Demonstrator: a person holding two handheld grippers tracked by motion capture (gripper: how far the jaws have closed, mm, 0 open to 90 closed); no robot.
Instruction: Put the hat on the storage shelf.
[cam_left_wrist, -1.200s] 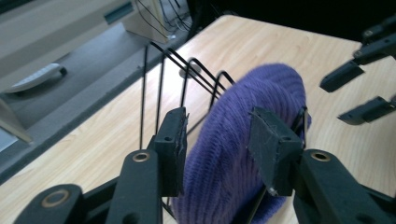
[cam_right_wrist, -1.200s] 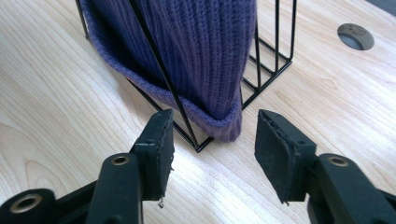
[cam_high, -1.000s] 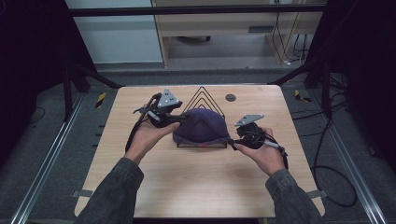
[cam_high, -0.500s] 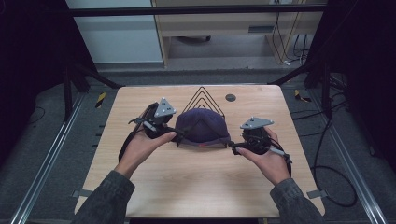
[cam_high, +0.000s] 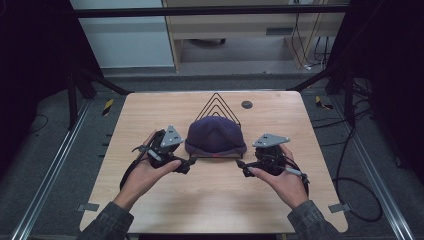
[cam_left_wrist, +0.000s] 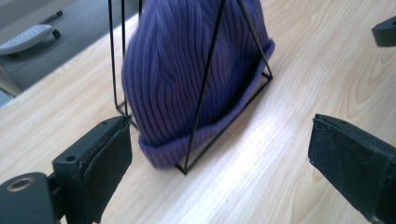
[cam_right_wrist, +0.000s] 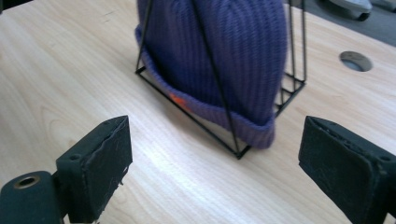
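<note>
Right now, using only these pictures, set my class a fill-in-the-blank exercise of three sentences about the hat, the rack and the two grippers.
1. The knitted hat is coloured ____.
2. The hat sits among the thin black wires of a rack shaped like a ____.
3. The left gripper and the right gripper both have their jaws ____.

Missing words: purple; triangle; open

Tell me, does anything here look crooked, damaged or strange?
Nothing stands out. The purple hat sits inside the black wire rack on the table, and both tongs, left and right, are open.
</note>
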